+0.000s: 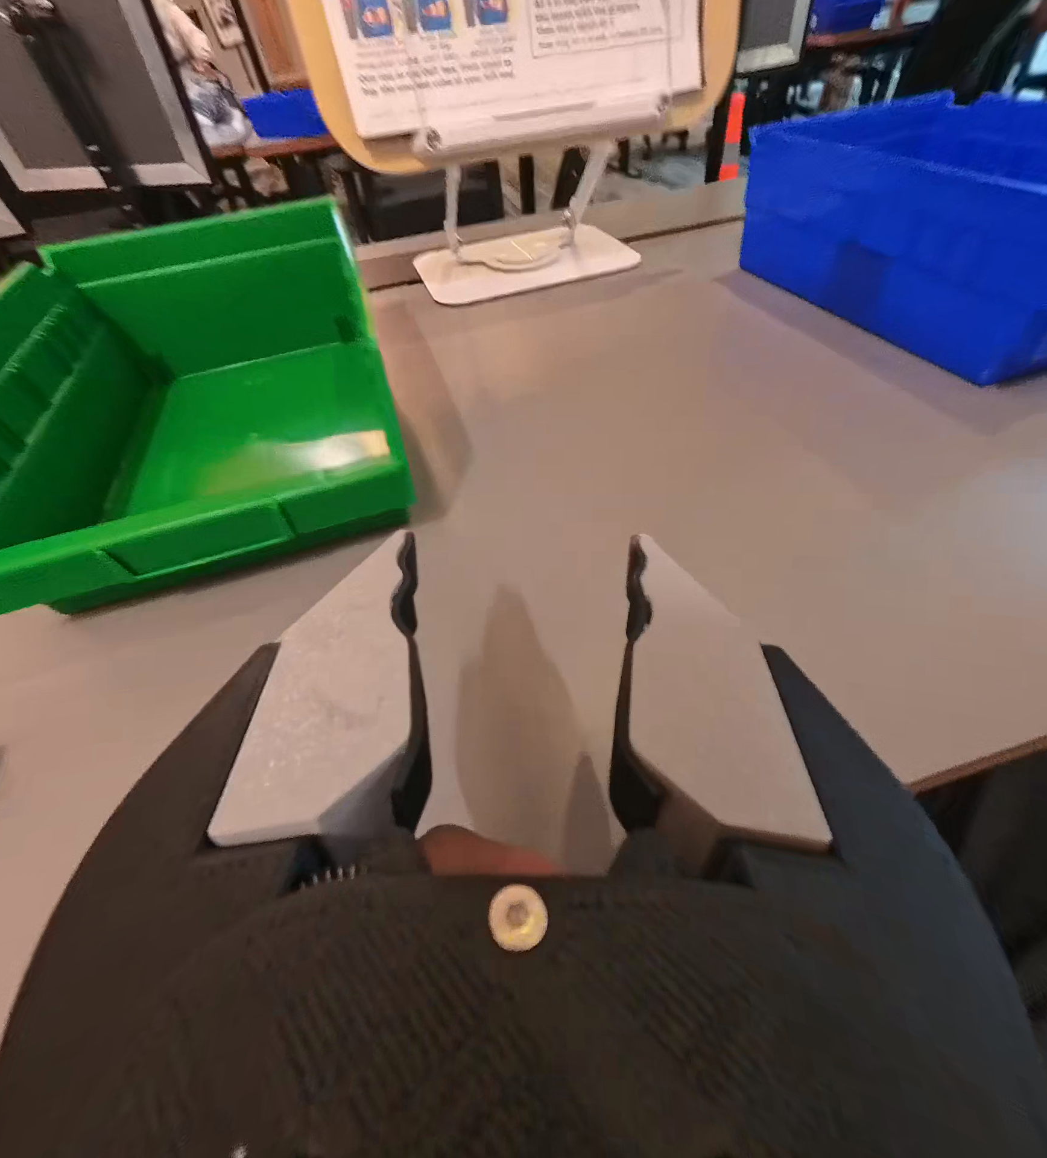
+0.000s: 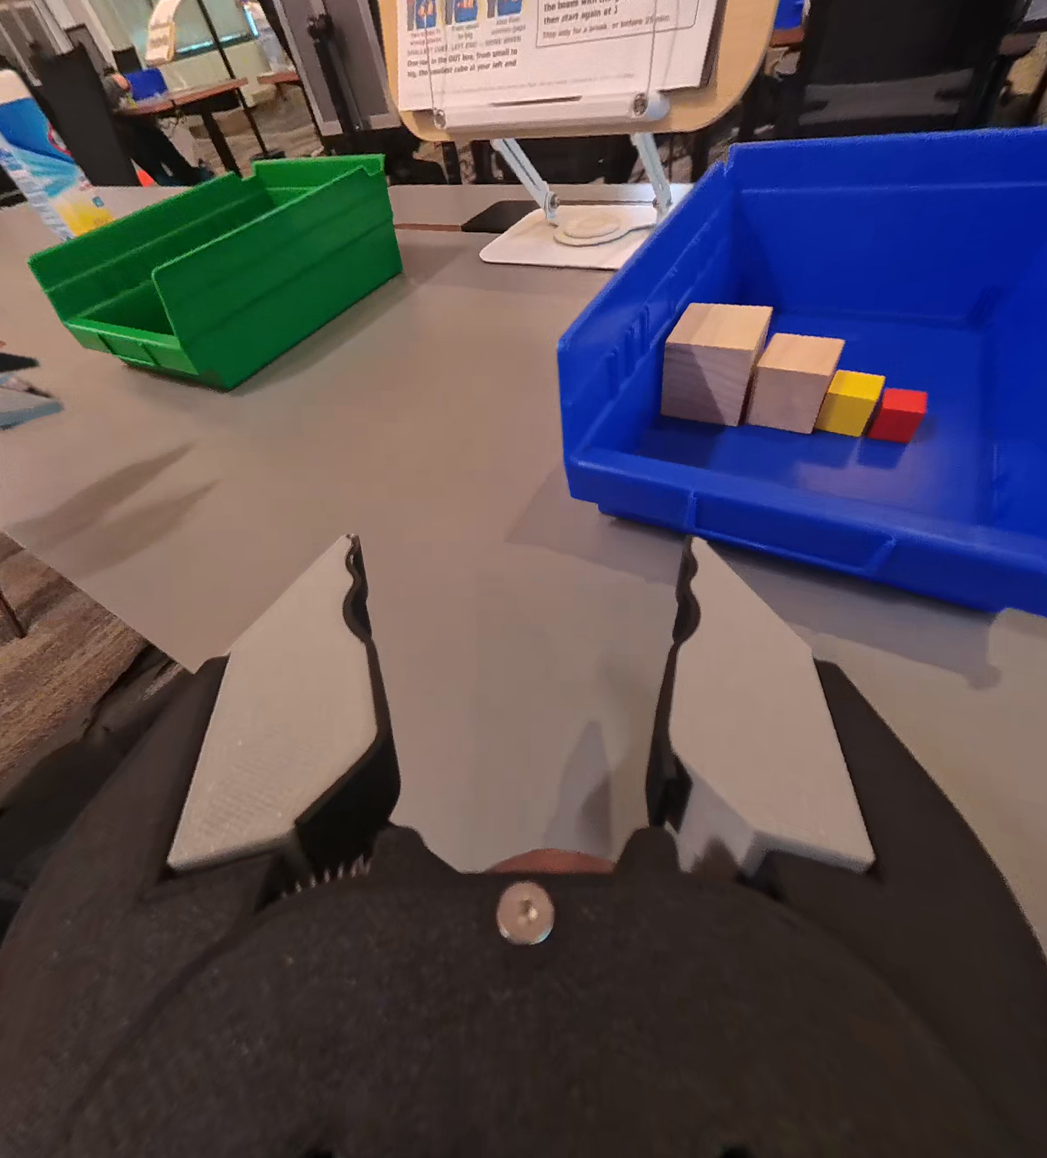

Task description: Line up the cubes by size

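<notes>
Printed instruction sheet (image 2: 546, 50) on stand, text omitted. Left gripper (image 1: 521, 551) and right gripper (image 2: 521, 551) wide open, empty. Four cubes (image 2: 790, 382) touching in row in blue bin (image 2: 822, 520), descending leftmost to rightmost.

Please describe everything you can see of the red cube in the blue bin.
The red cube is the smallest of four, painted plain red with sharp edges. It sits flat on the floor of the blue bin, at the right end of the row, beside the yellow cube, apparently touching it. No gripper holds it.

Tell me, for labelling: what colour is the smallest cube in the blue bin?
Red, clearest in the right wrist view.
</notes>
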